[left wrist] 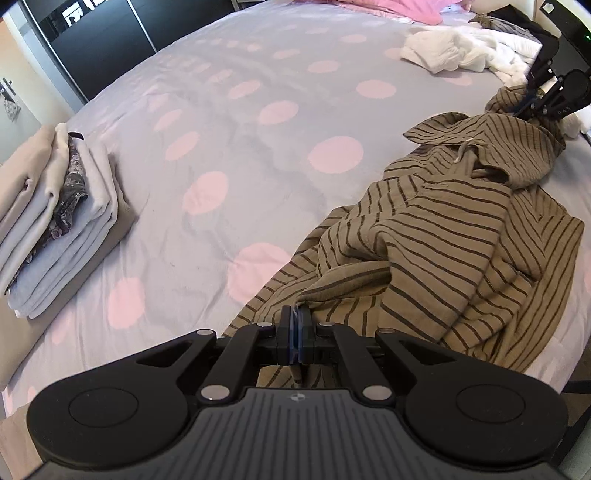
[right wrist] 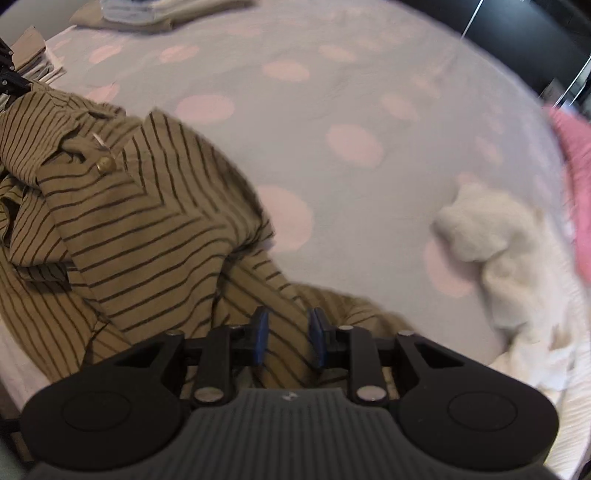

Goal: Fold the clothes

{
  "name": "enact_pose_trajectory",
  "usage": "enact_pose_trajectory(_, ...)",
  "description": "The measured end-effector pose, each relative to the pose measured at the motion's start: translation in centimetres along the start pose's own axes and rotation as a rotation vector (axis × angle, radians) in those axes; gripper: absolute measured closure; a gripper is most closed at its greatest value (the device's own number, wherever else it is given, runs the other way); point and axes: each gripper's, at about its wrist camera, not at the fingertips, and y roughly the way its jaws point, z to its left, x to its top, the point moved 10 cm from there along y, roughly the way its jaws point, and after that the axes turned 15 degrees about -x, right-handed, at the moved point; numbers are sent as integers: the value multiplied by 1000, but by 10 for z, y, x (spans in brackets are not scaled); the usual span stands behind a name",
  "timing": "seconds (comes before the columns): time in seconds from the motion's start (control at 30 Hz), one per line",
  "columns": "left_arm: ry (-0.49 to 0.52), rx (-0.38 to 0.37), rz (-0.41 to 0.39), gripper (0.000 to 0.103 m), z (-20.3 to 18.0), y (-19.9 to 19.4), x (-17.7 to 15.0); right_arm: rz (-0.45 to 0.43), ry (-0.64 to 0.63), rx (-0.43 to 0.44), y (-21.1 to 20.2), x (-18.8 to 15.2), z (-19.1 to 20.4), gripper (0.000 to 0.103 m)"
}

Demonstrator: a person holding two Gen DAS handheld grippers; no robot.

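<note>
Grey bedding [left wrist: 221,122] dotted with pale pink circles covered the bed, with dark wardrobe doors [left wrist: 103,40] behind it. At the near edge of the bed the left gripper [left wrist: 295,332] was clenched, its blue pads pressed together on a fold of the striped garment's [left wrist: 443,236] hem. The right gripper [right wrist: 288,339] stood with a clear gap between its blue pads in its own view, spread over another part of the same cloth without pinching it. That garment was olive-brown with thin dark stripes, crumpled and bunched, lying along the near side of the bed; a hood-like fold with a pale drawstring showed in the left view, and a brass-coloured button [right wrist: 104,164] in the right. Beyond it, toward the far corner, lay a heap of white clothes [left wrist: 454,51] and some pink fabric [left wrist: 406,9]. Well apart, at the opposite edge of the bed, sat a stack of folded clothes [left wrist: 59,221] in beige and grey.
</note>
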Motion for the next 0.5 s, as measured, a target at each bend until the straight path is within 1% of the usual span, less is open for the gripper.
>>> enact_pose_trajectory(0.03,-13,-2,-9,103,2,-1,2,23,9,20,3,0,1,102)
enact_pose_trajectory(0.07,-27,-5,-18,103,4,-3,3,18,18,25,1,1,0,102)
enact_pose_trajectory(0.1,-41,-8,-27,103,5,-5,5,4,25,26,-4,4,-2,102)
enact_pose_trajectory(0.17,-63,-7,-71,103,8,-13,12,-33,56,14,-16,8,-10,102)
enact_pose_trajectory(0.27,-103,23,-157,103,17,-33,24,-106,99,-29,-40,14,-23,102)
enact_pose_trajectory(0.33,-126,56,-213,103,24,-49,30,-156,128,-66,-58,20,-32,102)
enact_pose_trajectory(0.5,-169,123,-324,103,37,-84,41,-263,185,-172,-103,33,-50,103)
